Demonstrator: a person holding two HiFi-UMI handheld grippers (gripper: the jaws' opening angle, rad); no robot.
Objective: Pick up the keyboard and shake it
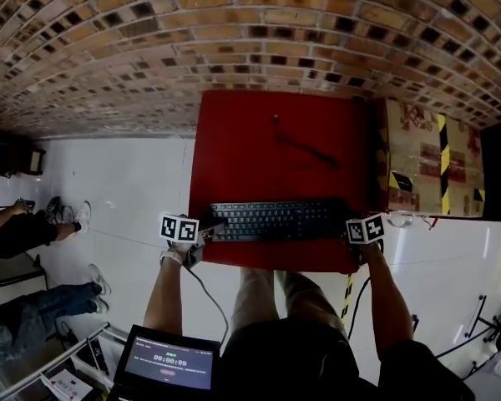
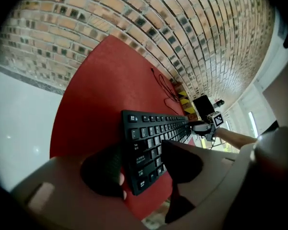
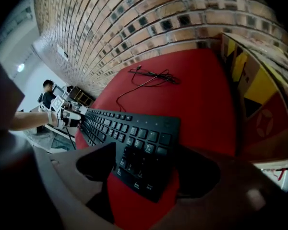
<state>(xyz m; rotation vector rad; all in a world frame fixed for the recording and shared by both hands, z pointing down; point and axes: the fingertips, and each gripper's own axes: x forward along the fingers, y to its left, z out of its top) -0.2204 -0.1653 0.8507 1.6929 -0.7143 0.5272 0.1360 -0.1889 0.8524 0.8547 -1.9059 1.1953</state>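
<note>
A black keyboard [image 1: 271, 220] lies along the front edge of the red table [image 1: 234, 140]. My left gripper [image 1: 207, 234] has the keyboard's left end between its jaws. In the left gripper view both pads of that gripper [image 2: 141, 164] sit against the long edges of the keyboard [image 2: 156, 133]. My right gripper [image 1: 351, 230] takes the right end the same way. In the right gripper view its jaws [image 3: 146, 169] stand on either side of the keyboard [image 3: 134, 138], touching it. Whether the keyboard is off the table I cannot tell.
A thin black cable [image 1: 305, 149] lies loose on the table's far half. A cardboard box [image 1: 426, 157] with yellow-black tape stands against the table's right side. A brick wall [image 1: 234, 48] is behind. A laptop [image 1: 169, 362] is near my left arm; seated people's legs [image 1: 17, 232] show at far left.
</note>
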